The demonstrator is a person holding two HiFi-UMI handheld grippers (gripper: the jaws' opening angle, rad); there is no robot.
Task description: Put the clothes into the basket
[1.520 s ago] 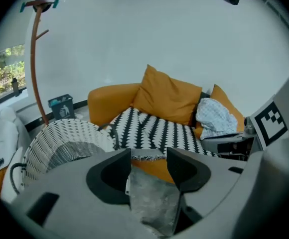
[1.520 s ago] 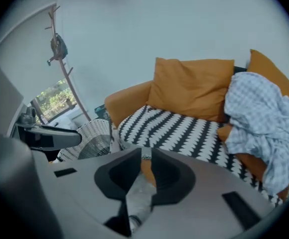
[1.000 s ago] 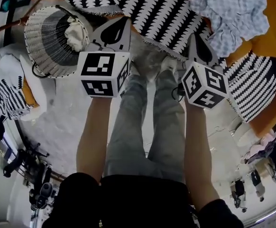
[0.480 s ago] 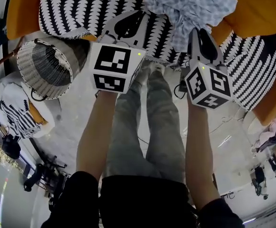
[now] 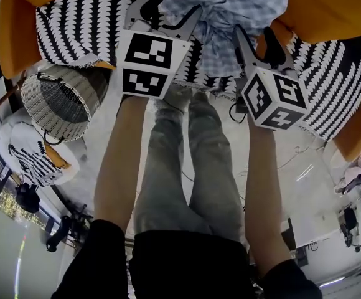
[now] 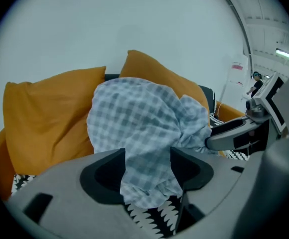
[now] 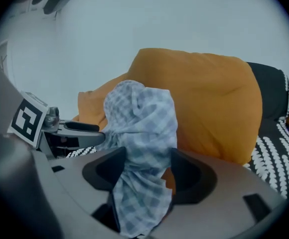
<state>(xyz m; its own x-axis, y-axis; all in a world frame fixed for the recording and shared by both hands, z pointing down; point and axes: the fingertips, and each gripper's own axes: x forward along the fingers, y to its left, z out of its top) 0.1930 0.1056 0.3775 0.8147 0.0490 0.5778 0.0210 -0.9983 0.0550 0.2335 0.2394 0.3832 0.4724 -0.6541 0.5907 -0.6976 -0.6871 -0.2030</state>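
Observation:
A pale blue checked garment [image 5: 224,8] lies crumpled on the sofa, against orange cushions. My left gripper [image 5: 162,11] reaches to its left edge, and its jaws have just been opening. In the left gripper view the garment [image 6: 139,118] hangs in the gap of the left gripper [image 6: 147,171], and the pads do not press it. My right gripper [image 5: 261,42] has also just been opening, at the garment's right side. The cloth [image 7: 139,128] sits loose between the wide jaws of the right gripper [image 7: 147,171]. The white wicker basket [image 5: 62,101] stands on the floor at the left.
Orange cushions [image 5: 330,5] and a black-and-white patterned throw [image 5: 75,23] cover the sofa. The person's legs in grey jeans [image 5: 193,161] stand between the arms. A white and patterned cushion [image 5: 34,161] lies on the floor below the basket. Cables [image 5: 292,161] trail at the right.
Both grippers have swung away from the basket, over to the checked garment on the sofa. Their jaws were shut before and now stand wide. The basket has slid left and down in view.

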